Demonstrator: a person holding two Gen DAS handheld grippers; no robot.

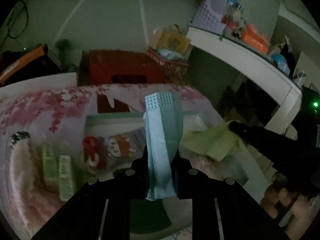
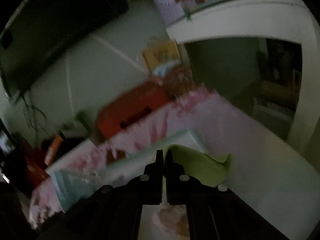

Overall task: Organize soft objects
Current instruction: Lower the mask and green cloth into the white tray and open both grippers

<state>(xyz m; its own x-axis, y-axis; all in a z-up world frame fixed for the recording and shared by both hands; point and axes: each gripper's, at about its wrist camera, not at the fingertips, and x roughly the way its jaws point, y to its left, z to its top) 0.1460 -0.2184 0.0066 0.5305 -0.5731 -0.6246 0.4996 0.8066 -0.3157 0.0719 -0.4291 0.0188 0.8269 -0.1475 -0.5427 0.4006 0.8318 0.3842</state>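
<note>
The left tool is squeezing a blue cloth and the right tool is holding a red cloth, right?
Not quite. The right tool holds a green cloth, not red, as the right wrist view shows. The left tool does squeeze the blue cloth.

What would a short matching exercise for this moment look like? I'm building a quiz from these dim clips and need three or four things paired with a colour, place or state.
Things:
1. blue cloth
2. green cloth
3. red box
4. orange package

Descriptions:
a. up on the white shelf
b. pinched in the shut right claw
c. clamped upright in the left claw
d. beyond the pink floral surface, dark slot in its side

Pairs: 1-c, 2-b, 3-d, 4-a
</note>
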